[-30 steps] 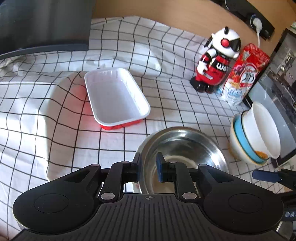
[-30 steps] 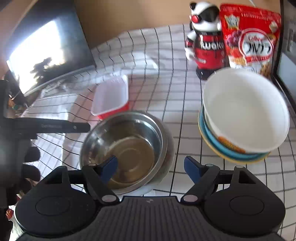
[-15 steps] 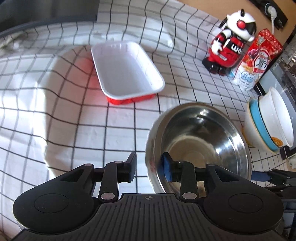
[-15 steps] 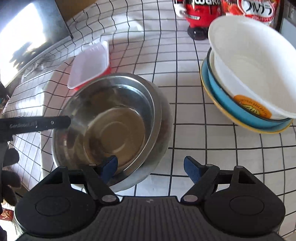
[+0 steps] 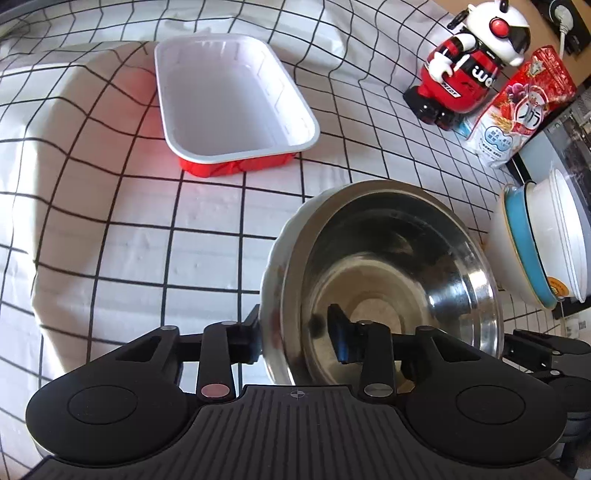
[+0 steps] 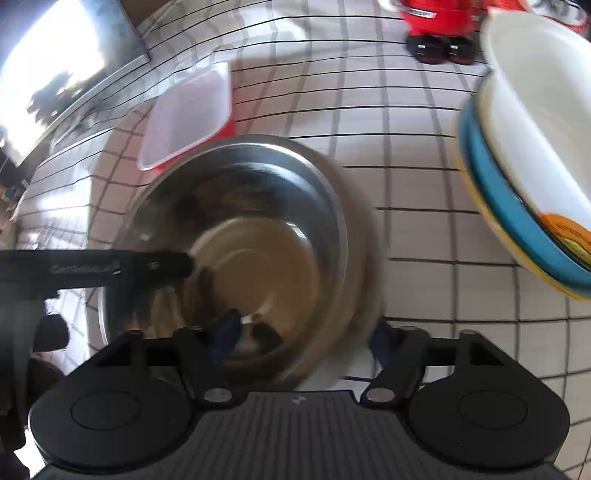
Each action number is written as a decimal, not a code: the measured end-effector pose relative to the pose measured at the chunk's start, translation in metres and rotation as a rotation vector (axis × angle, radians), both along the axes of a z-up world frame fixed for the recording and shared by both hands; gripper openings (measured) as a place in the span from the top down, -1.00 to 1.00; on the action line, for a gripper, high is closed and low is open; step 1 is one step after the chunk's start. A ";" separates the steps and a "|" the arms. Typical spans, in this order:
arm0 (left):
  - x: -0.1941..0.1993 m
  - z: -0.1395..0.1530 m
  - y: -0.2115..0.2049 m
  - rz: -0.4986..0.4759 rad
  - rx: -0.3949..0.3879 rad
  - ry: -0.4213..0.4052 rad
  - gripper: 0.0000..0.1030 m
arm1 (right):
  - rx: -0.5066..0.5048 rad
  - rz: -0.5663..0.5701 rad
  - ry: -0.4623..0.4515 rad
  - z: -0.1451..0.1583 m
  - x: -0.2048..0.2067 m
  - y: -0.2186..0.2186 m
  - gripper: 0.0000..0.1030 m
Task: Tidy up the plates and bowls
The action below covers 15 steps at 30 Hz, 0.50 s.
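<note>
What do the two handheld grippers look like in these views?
Both are matte black: a ribbed front plate, two round domed housings, angled linkage arms with silver pivot screws, and blue pads on the fingers. The left gripper and right gripper look identical.

Sunlit grid-checked tablecloth (image 5: 110, 240), wooden wall (image 5: 554, 44)

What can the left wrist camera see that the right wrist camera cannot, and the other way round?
Only the left wrist view shows the cereal bag clearly, the toy robot's head and a wall plug. Only the right wrist view shows the dark glossy panel at top left. Both show the steel bowl nested in a white dish, the red-and-white tray, the stacked bowls, the toy robot and the checked cloth.
</note>
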State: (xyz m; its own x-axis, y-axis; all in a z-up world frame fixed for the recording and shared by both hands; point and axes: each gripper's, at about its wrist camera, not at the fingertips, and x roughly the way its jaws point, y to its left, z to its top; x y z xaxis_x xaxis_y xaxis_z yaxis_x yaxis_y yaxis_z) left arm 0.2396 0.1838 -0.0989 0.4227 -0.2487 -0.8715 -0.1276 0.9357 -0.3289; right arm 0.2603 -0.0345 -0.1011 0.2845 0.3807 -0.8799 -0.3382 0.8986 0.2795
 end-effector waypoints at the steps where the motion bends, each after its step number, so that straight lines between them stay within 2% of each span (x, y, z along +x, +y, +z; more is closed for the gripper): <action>1: 0.001 0.000 0.001 -0.002 -0.004 0.001 0.22 | -0.001 0.007 -0.003 0.000 0.000 0.000 -0.38; 7: 0.007 0.000 0.003 -0.012 -0.019 0.013 0.21 | -0.003 0.017 -0.009 0.000 0.001 -0.004 -0.19; 15: 0.030 0.000 -0.005 -0.030 -0.013 0.012 0.21 | 0.002 -0.037 -0.018 0.002 0.011 -0.012 -0.15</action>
State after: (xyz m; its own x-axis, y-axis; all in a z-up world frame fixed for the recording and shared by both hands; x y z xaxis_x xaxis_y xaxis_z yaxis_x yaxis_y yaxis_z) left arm 0.2698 0.1784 -0.0986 0.4046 -0.2724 -0.8730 -0.1031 0.9349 -0.3396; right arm 0.2716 -0.0463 -0.0992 0.3136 0.3714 -0.8739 -0.3099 0.9100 0.2755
